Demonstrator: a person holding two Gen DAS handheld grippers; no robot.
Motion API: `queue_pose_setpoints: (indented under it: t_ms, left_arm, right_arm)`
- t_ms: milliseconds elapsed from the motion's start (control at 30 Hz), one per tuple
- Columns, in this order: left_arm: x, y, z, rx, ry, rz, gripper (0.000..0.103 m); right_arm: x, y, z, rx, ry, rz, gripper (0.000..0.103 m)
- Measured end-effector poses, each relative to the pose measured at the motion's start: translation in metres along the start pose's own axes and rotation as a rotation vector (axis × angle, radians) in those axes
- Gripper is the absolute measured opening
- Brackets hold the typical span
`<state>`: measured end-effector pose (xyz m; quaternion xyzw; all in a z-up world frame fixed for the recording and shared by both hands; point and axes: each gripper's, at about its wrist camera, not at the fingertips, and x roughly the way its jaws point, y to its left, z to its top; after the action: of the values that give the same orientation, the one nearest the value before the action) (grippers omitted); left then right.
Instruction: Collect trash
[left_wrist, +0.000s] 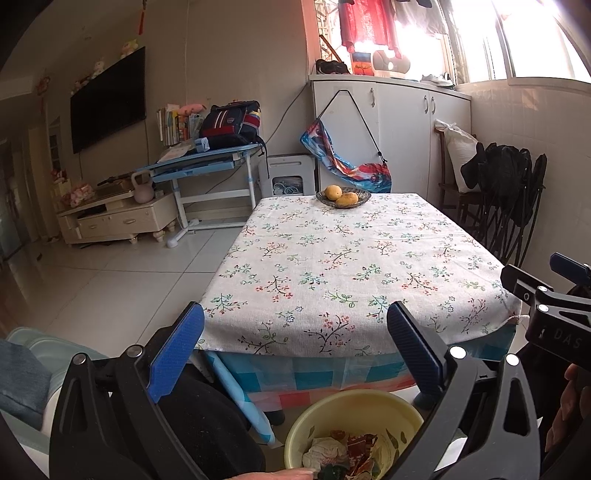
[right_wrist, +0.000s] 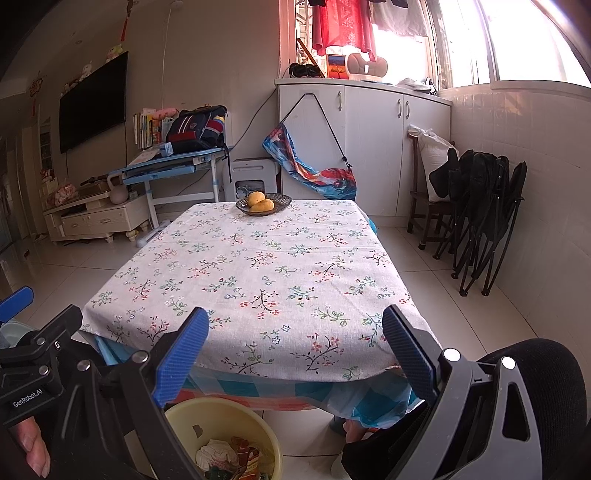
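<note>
A yellow bin stands on the floor at the near edge of the table; it also shows in the right wrist view. It holds crumpled white paper and coloured wrappers. My left gripper is open and empty, held above the bin before the table edge. My right gripper is open and empty beside it, also above the bin. The table has a floral cloth and shows no loose trash.
A dark dish with two yellow fruits sits at the table's far edge. Folded black chairs lean on the right wall by a wooden chair. A blue desk and TV cabinet stand at the left. My knees are near the bin.
</note>
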<state>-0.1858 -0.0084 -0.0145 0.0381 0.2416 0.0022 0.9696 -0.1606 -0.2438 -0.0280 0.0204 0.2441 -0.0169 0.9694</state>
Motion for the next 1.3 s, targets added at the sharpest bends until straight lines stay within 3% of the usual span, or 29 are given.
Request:
queue_pose_setpoints:
  t_ms: [1300]
  left_arm:
    - [-0.0027, 0.0016, 0.0044, 0.008, -0.003, -0.002, 0.096]
  right_arm:
    - [0.0011, 0.0011, -0.0028, -0.003, -0.003, -0.002, 0.091]
